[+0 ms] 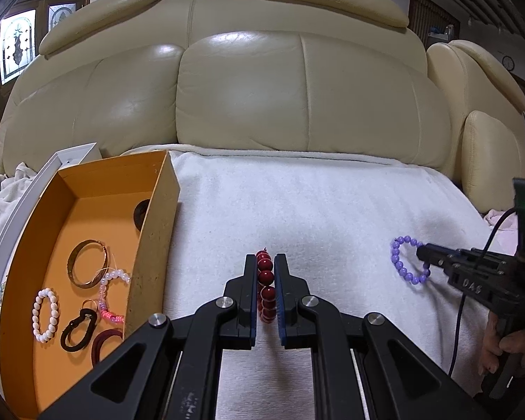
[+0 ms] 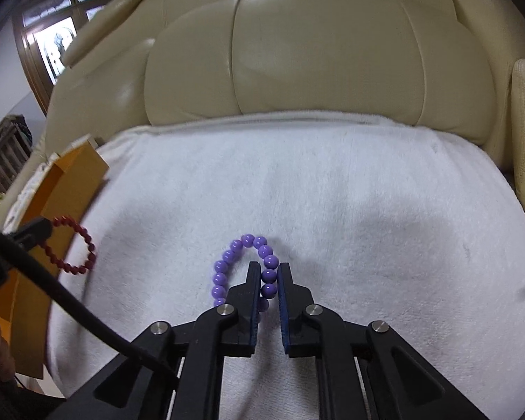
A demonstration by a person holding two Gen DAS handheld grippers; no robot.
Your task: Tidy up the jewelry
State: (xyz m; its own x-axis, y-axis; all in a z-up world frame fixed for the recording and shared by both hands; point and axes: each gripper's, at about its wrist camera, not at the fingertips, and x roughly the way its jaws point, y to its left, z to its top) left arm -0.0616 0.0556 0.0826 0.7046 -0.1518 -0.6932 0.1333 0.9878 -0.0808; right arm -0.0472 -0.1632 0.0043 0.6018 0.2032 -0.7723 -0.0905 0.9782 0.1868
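Note:
My left gripper [image 1: 266, 262] is shut on a dark red bead bracelet [image 1: 266, 281], held edge-on above the white towel [image 1: 315, 203]. From the right wrist view the red bracelet [image 2: 78, 249] hangs as a ring from the left gripper's tip [image 2: 35, 232]. My right gripper [image 2: 267, 269] is shut on a purple bead bracelet [image 2: 241, 266], pinching its right side. In the left wrist view the purple bracelet [image 1: 404, 260] hangs at the right gripper's tip [image 1: 424, 253]. The orange box [image 1: 98, 210] stands left of the left gripper.
The orange box holds a gold bangle [image 1: 87, 262], a white pearl bracelet [image 1: 45, 315], a pink bead bracelet [image 1: 110, 309], black and maroon hair ties [image 1: 78, 330] and a dark ring [image 1: 141, 211]. A white lid [image 1: 35, 189] lies behind it. A cream leather sofa back [image 1: 297, 87] rises behind the towel.

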